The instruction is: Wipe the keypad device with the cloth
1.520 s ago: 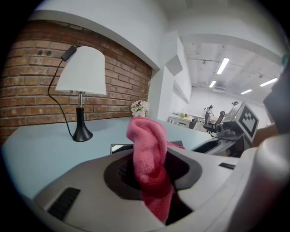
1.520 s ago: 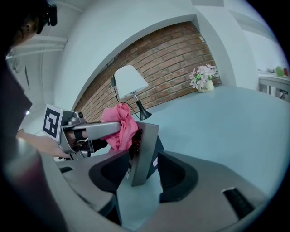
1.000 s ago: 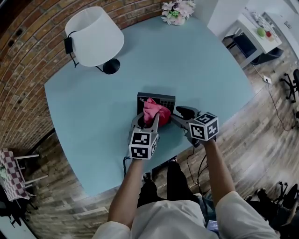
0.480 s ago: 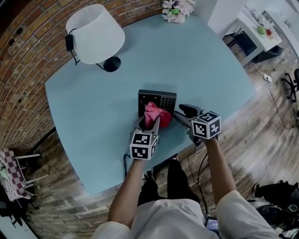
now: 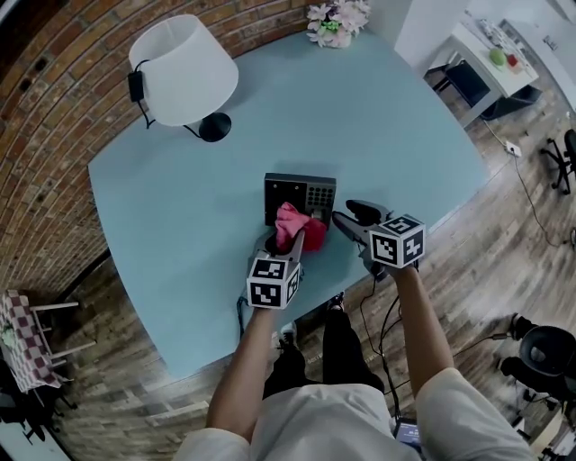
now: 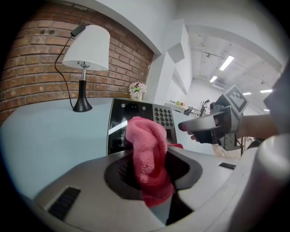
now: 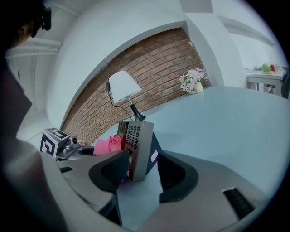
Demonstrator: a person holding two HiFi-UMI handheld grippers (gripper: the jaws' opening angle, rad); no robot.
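Note:
The dark keypad device (image 5: 301,192) stands on the light blue table (image 5: 180,207), screen at its left and keys at its right. A pink cloth (image 5: 293,225) is bunched against its near face. My left gripper (image 5: 286,241) is shut on the cloth (image 6: 147,152), which sticks up between the jaws in front of the device (image 6: 136,118). My right gripper (image 5: 344,220) is at the device's right edge. In the right gripper view the jaws straddle that edge (image 7: 138,147) and close on it, with the cloth (image 7: 108,145) beyond. My right gripper (image 6: 206,127) also shows at the right of the left gripper view.
A white-shaded lamp (image 5: 184,72) with a black base stands at the table's far left. A small pot of flowers (image 5: 335,22) sits at the far edge. A brick wall runs behind. The table's near edge lies just under my grippers.
My left gripper has drawn the cloth a little toward me, down the device's face. The right gripper and the device have stayed in place.

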